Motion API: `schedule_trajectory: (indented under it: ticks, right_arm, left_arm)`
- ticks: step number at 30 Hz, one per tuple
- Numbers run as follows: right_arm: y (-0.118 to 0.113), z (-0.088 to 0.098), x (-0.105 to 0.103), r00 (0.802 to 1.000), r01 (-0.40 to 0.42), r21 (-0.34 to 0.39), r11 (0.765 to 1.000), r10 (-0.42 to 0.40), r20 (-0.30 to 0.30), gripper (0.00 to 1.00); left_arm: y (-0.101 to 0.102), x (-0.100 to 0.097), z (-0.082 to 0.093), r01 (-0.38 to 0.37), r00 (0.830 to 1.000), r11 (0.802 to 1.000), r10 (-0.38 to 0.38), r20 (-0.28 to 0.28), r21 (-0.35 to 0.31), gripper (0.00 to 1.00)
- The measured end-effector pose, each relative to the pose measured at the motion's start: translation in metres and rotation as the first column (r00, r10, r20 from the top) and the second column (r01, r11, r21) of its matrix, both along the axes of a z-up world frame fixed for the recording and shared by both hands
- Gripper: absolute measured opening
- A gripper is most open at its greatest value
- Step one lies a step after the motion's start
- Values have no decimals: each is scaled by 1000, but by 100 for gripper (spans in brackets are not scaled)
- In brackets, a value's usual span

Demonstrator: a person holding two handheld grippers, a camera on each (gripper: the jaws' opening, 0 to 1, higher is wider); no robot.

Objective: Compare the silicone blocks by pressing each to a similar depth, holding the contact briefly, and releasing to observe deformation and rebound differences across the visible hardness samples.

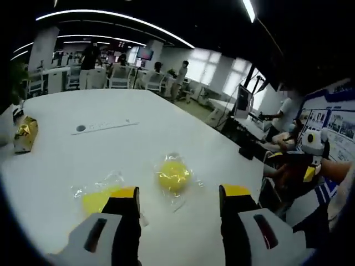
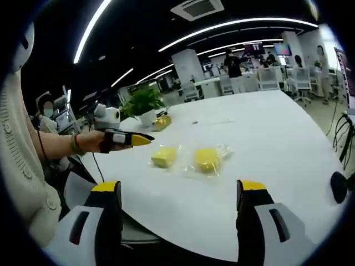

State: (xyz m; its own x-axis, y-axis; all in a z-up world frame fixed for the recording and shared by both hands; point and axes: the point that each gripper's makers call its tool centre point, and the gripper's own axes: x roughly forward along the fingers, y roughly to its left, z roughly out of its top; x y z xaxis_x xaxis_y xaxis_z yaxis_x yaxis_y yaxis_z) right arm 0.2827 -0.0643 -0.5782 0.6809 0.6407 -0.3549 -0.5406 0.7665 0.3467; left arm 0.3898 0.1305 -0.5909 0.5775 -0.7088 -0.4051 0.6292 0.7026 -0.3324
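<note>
The left gripper (image 1: pixel 178 200) hangs with jaws spread wide above the white table (image 1: pixel 111 149), gripping nothing; one yellow silicone block (image 1: pixel 173 175) in clear wrap lies just ahead between them, a second block (image 1: pixel 100 200) by the left jaw. The right gripper (image 2: pixel 180 195) is likewise spread and empty, well short of both blocks.

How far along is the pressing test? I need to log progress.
Nothing looks pressed yet. Two yellow silicone blocks, one and the other, lie in clear wrappers on the white table, untouched. In hand: the left gripper hovers open near them; the right gripper is open, farther back. Left: pressing, holding, releasing each.
</note>
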Motion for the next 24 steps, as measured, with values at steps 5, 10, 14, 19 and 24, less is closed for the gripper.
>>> schedule_trajectory:
  ticks: [5,10,14,19,24]
  right_arm:
    - [16,-2,-6,1000,-22,0,1000,22,6,79]
    - [25,-3,-12,999,-40,11,999,40,10,80]
    - [27,-5,-12,1000,-22,72,997,23,-18,81]
    - [26,-7,-11,1000,-13,68,998,14,-16,82]
    - [27,-8,-13,999,-42,56,998,43,-19,82]
  left_arm:
    - [25,-31,18,-29,996,999,30,79,-18,65]
    - [49,-62,27,-103,987,994,107,122,-40,67]
    - [62,-80,28,-159,980,983,169,108,-94,70]
    - [79,-95,30,-218,965,966,234,116,-139,74]
    - [99,-106,28,-258,957,959,270,107,-120,75]
